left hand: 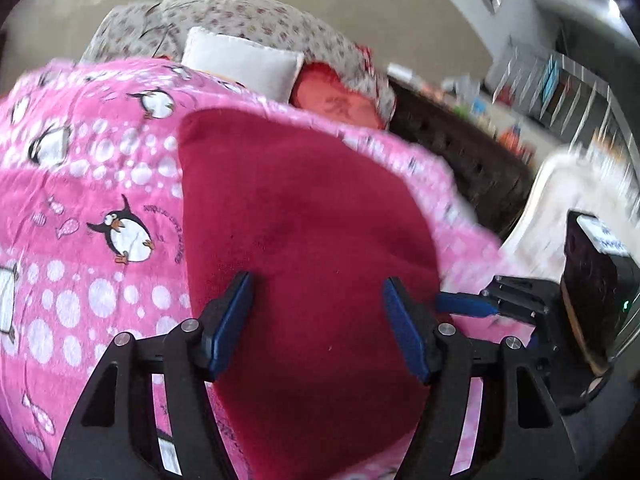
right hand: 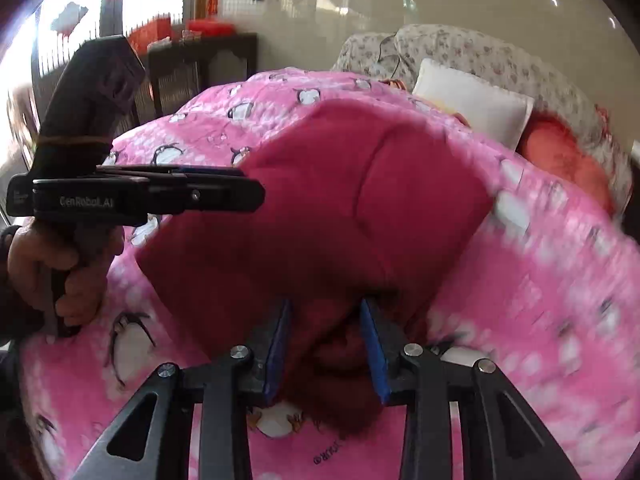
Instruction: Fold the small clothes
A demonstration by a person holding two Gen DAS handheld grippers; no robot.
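The soft dark-red fleece garment lies on the pink penguin blanket; the left gripper hangs wide above it, holding nothing; the right gripper pinches its bunched edge; a loose pinch could let the fold flop.

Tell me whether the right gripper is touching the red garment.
Touching: the right wrist view shows the right gripper with red garment bunched between both blue pads.

Daylight is flooding in from the window, overexposing it. Motion blur is smearing the right side of both views. Fisheye distortion is bending the edges, with dark vignetting at the corners.
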